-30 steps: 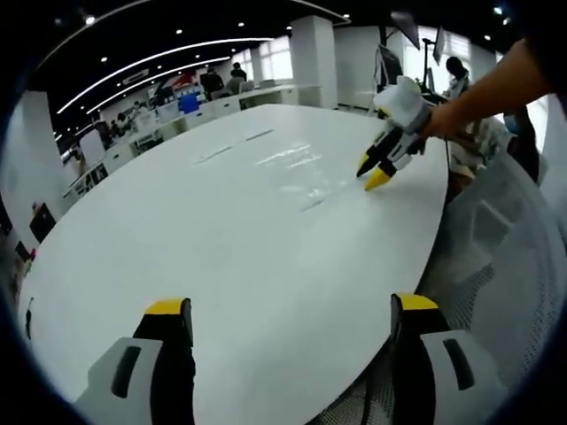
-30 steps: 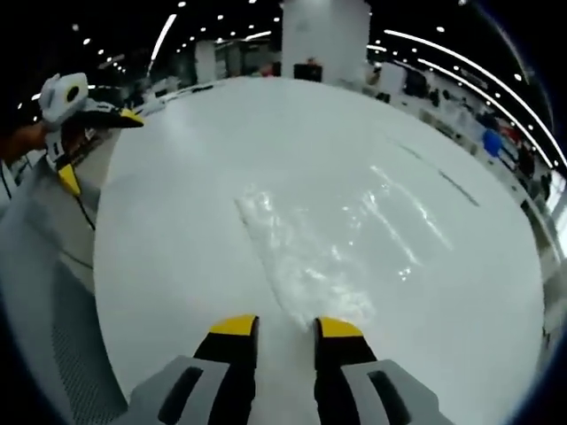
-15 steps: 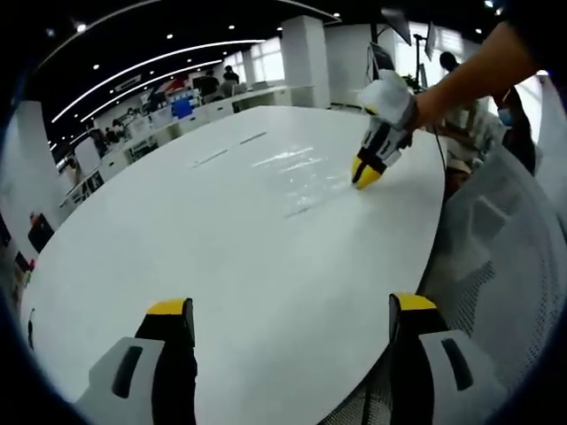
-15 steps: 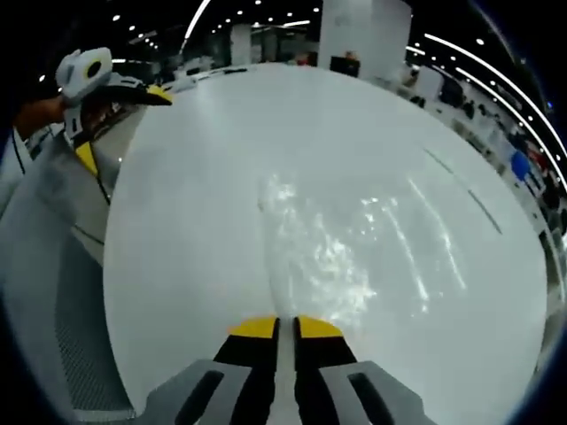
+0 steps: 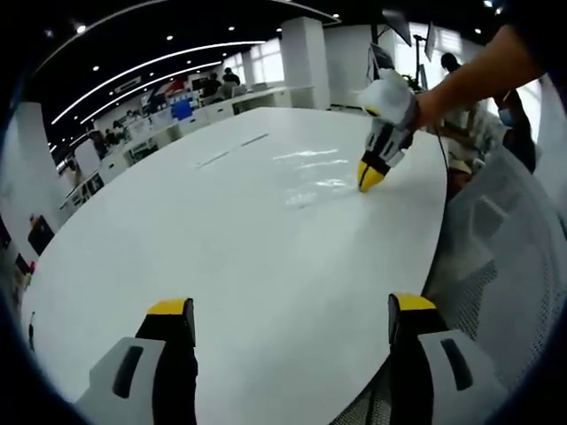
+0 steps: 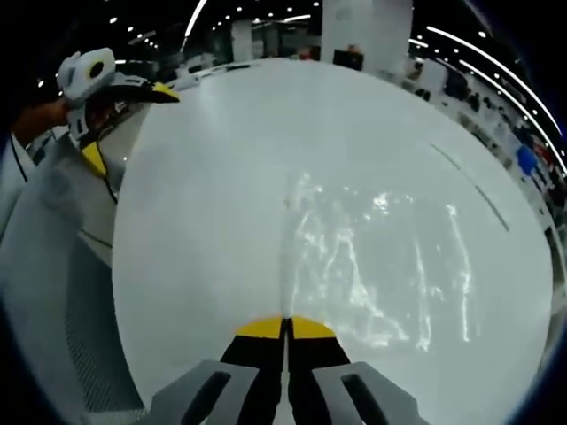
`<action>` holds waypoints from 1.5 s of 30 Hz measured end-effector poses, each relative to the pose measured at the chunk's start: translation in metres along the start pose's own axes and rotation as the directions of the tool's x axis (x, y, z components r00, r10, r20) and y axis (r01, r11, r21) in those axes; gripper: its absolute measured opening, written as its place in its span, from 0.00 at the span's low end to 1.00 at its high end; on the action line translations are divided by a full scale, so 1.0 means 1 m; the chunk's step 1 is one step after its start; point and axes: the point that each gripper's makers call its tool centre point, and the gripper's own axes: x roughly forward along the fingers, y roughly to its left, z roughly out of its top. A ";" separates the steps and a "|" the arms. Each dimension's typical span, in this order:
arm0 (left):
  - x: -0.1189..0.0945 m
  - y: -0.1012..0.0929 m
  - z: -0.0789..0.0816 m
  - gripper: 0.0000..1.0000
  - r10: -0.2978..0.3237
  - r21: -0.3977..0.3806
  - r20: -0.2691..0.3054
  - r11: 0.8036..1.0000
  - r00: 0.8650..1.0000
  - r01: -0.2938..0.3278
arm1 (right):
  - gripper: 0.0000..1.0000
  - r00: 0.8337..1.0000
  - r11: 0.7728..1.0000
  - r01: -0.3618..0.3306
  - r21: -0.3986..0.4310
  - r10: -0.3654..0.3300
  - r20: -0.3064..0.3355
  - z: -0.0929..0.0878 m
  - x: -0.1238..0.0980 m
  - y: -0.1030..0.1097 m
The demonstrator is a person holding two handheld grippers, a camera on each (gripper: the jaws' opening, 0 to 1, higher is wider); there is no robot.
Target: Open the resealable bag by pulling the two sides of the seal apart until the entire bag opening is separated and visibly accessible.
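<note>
1 big white round table, bare white top w/ ceiling-light glare. 1 clear resealable bag lying flat on it, hard to see, mostly glints; in left gripper view just a shiny patch near the table's far right edge. 1 white mesh chair back beside the table edge, also at left in right gripper view.

2 grippers. Right gripper: jaws pressed together w/ the bag's near edge pinched between the yellow tips, the edge running up from them as a thin ridge. Left gripper view alone gives it from outside, tips down on the bag, person's arm behind. Left gripper: jaws wide apart, nothing between, over the table's near edge, well apart from the bag. Right gripper view has it at far left, off the table edge.

Office bkgd w/ desks, several people, too small to count.
</note>
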 end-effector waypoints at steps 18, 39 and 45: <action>0.004 -0.005 0.007 0.88 -0.022 0.057 0.002 0.998 1.000 0.021 | 0.00 0.996 0.944 -0.093 -0.318 0.091 -0.022 0.010 -0.020 0.044; 0.015 -0.016 0.038 0.84 -0.062 0.154 0.029 0.986 0.998 0.057 | 0.00 0.997 0.886 -0.031 -0.463 0.063 0.054 0.036 -0.058 0.050; 0.015 -0.020 0.044 0.81 -0.077 0.197 0.033 0.978 0.996 0.069 | 0.00 0.996 0.870 -0.017 -0.493 0.059 0.069 0.042 -0.061 0.052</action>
